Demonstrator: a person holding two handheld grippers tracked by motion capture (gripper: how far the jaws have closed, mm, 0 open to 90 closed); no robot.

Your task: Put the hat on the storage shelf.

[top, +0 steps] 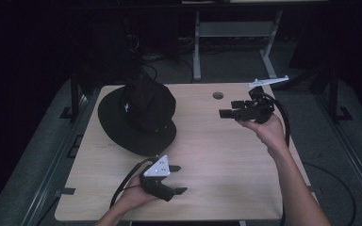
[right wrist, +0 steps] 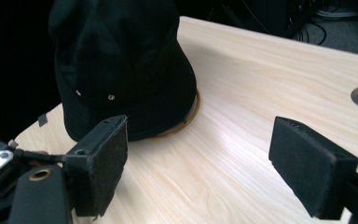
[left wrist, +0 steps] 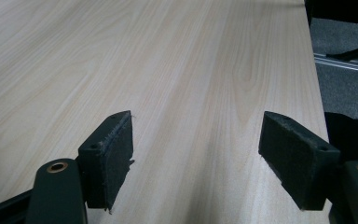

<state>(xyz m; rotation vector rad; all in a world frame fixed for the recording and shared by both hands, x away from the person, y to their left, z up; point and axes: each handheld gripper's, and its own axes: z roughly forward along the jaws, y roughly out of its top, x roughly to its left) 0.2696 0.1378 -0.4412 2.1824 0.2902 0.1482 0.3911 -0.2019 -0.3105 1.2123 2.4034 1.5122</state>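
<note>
A black brimmed hat (top: pixel 138 115) sits crown up on the far left part of the light wood worktop (top: pixel 226 165), its brim lying flat on the surface. In the right gripper view the hat (right wrist: pixel 121 70) stands ahead of the jaws and toward the left, with two small metal eyelets visible on the side of the crown and a thin tan rim line showing under the brim edge.

The right gripper (top: pixel 228 113) is held above the far right part of the worktop, pointing across toward the hat but well apart from it. Its jaws stand wide, and nothing lies between them except bare wood in its own view (right wrist: pixel 198 163).

The left gripper (top: pixel 176 180) is at the near edge of the worktop, just short of the hat's brim and not touching it, with its grey three-cornered plate facing up. Its jaws are wide apart and empty; its own view (left wrist: pixel 196 158) looks along plain wood grain toward the worktop's edge.

A round cable hole (top: pixel 218 95) is set in the worktop near the far edge, between the hat and the right gripper.
</note>
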